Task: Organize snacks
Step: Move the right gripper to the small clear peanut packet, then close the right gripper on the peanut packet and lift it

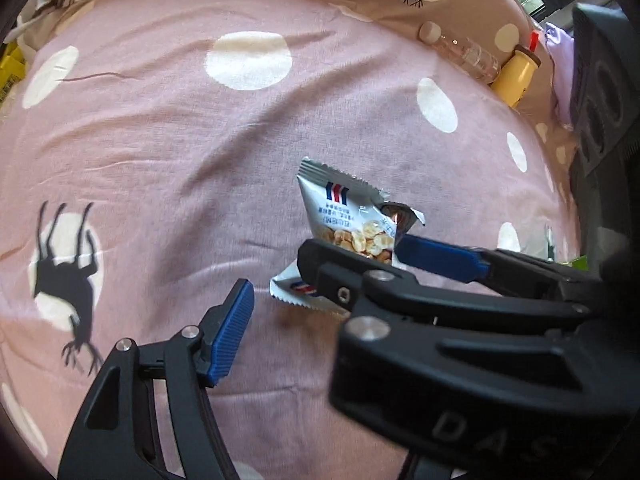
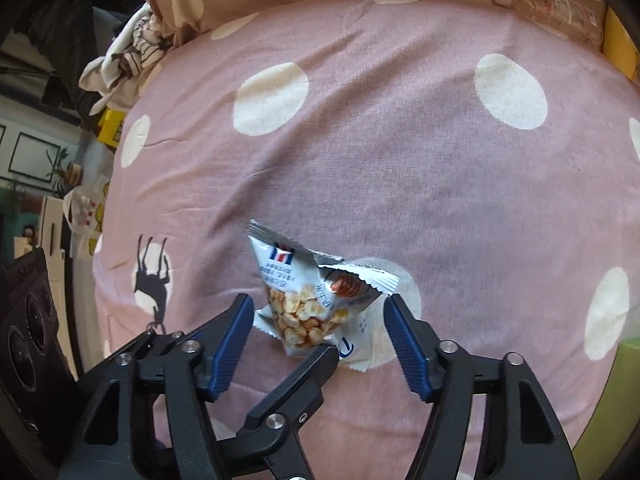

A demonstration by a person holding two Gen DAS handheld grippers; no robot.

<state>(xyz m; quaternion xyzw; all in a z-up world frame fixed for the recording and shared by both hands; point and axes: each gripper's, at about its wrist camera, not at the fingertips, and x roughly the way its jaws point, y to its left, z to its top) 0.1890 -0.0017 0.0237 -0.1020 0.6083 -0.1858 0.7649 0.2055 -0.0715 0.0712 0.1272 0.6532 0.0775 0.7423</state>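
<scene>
Snack packets (image 2: 316, 304), small, white, crinkled, nuts pictured, overlapping

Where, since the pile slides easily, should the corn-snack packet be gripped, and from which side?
Pinch the corn-snack packet across its puffed middle, from above: it lies propped on other packets, bulging mid-body, thin at crimped ends. The open right gripper straddles it.

Both wrist cameras look steeply down along their fingers, close above the pink spotted bedspread (image 1: 160, 152). Left view faces the bed's far edge, with the right gripper (image 1: 394, 258) crossing its lower right. Right view sits just beside it. Both share the snack packets (image 2: 304, 300) and a clear bottle (image 1: 464, 52).
</scene>
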